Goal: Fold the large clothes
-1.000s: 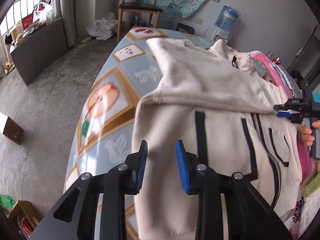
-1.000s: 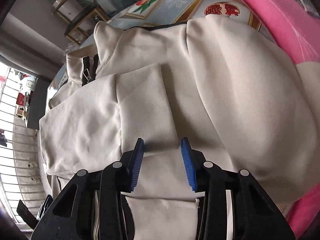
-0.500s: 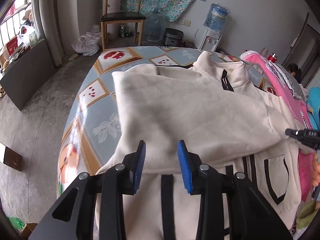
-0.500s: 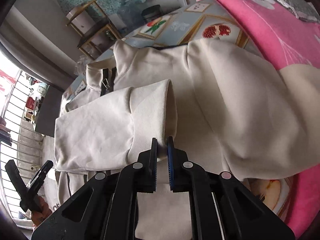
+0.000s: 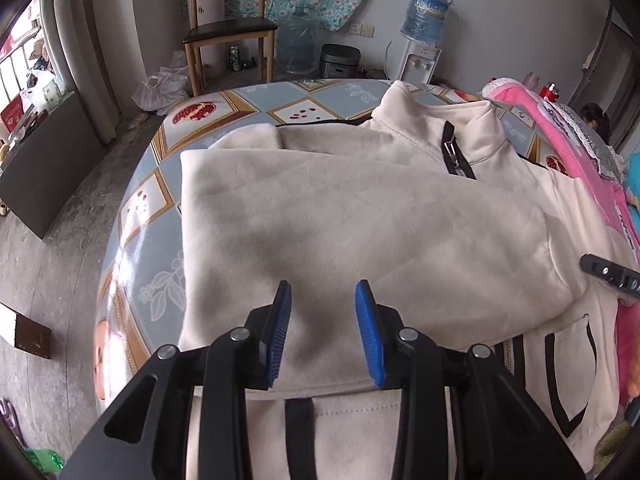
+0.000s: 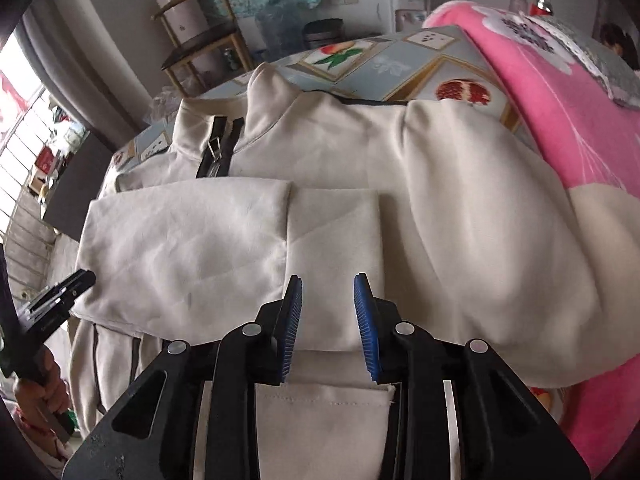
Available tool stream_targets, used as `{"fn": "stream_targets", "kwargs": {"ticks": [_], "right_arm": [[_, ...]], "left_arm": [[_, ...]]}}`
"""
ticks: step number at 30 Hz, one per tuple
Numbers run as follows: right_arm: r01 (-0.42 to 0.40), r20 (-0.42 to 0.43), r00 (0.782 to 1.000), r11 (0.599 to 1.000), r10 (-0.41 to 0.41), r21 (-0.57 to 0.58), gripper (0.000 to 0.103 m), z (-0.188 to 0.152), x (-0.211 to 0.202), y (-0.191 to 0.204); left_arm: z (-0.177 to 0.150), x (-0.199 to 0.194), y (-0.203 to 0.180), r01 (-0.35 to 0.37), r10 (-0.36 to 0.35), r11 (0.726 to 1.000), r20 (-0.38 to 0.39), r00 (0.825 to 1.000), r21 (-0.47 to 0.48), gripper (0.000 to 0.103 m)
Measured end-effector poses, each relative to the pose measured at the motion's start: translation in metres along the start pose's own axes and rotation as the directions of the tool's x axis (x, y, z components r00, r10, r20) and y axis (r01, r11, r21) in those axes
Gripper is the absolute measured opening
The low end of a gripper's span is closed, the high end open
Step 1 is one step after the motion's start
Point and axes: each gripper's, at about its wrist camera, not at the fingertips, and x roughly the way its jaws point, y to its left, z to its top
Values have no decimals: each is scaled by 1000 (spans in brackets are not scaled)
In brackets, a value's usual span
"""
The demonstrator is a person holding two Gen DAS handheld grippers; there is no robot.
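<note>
A cream zip-up jacket (image 5: 360, 220) with black trim lies front-up on the patterned table (image 5: 148, 208). One sleeve is folded flat across its chest; the cuff end (image 6: 332, 232) shows in the right wrist view. My left gripper (image 5: 323, 304) is open and empty, just above the folded sleeve near its lower edge. My right gripper (image 6: 328, 296) is open and empty, just above the sleeve's cuff end. The jacket (image 6: 460, 208) fills most of the right wrist view. Each gripper's tip shows at the edge of the other's view.
A pink blanket (image 6: 560, 112) lies along the jacket's right side, partly under it. Beyond the table stand a wooden chair (image 5: 228, 32), a water dispenser (image 5: 424, 36) and large bottles. The table's left edge drops to a concrete floor (image 5: 60, 248).
My right gripper, shut on the sleeve cuff half a second ago, has let it go and now stands open. The sleeve lies flatter. My left gripper moved forward over the sleeve, staying open.
</note>
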Motion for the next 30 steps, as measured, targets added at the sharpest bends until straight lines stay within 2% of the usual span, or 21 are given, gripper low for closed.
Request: {"fn": "stream_targets", "kwargs": {"ticks": [2, 5, 6, 7, 8, 11, 13, 15, 18, 21, 25, 28, 30], "right_arm": [[36, -52, 998, 999, -35, 7, 28, -4, 15, -5], [-17, -39, 999, 998, 20, 68, 27, -14, -2, -20], [-54, -19, 998, 994, 56, 94, 31, -15, -13, -28], [-79, 4, 997, 990, 79, 117, 43, -16, -25, -38], [-89, 29, 996, 986, 86, 138, 48, -17, -38, -49], [-84, 92, 994, 969, 64, 231, 53, -20, -78, -103], [-79, 120, 992, 941, 41, 329, 55, -20, -99, -149], [-82, 144, 989, 887, 17, 454, 55, -21, -114, -201], [-76, 154, 988, 778, -27, 624, 55, -38, -135, -281], [-21, 129, 985, 667, -114, 745, 56, -60, -149, -341], [-42, 133, 982, 523, -137, 851, 56, -87, -149, -389], [-89, 158, 979, 437, -125, 895, 56, -105, -142, -411], [-97, 156, 981, 402, -117, 910, 56, -116, -140, -428]], "left_arm": [[-2, 7, -1, -9, 9, 1000, -16, 1000, -3, 32], [-9, 16, -1, -21, 21, 1000, -50, 999, 5, 32], [-11, 17, -2, -26, 26, 1000, -48, 998, 14, 33], [-12, 17, -2, -27, 28, 999, -39, 999, 24, 33], [-13, 17, -3, -29, 31, 999, -38, 999, 35, 33], [-14, 17, -2, -27, 29, 999, -41, 999, 36, 33], [-13, 17, 0, -19, 20, 1000, -44, 999, 21, 33], [-13, 16, 2, -13, 13, 1000, -47, 999, 10, 33], [-12, 17, 1, -10, 11, 1000, -50, 999, 6, 33], [-12, 17, 0, -15, 16, 1000, -52, 999, 12, 33], [-11, 17, 0, -19, 20, 1000, -54, 998, 13, 33], [-11, 17, 1, -13, 13, 1000, -56, 998, 2, 33], [-11, 17, 2, -11, 10, 1000, -58, 998, -5, 33]]}}
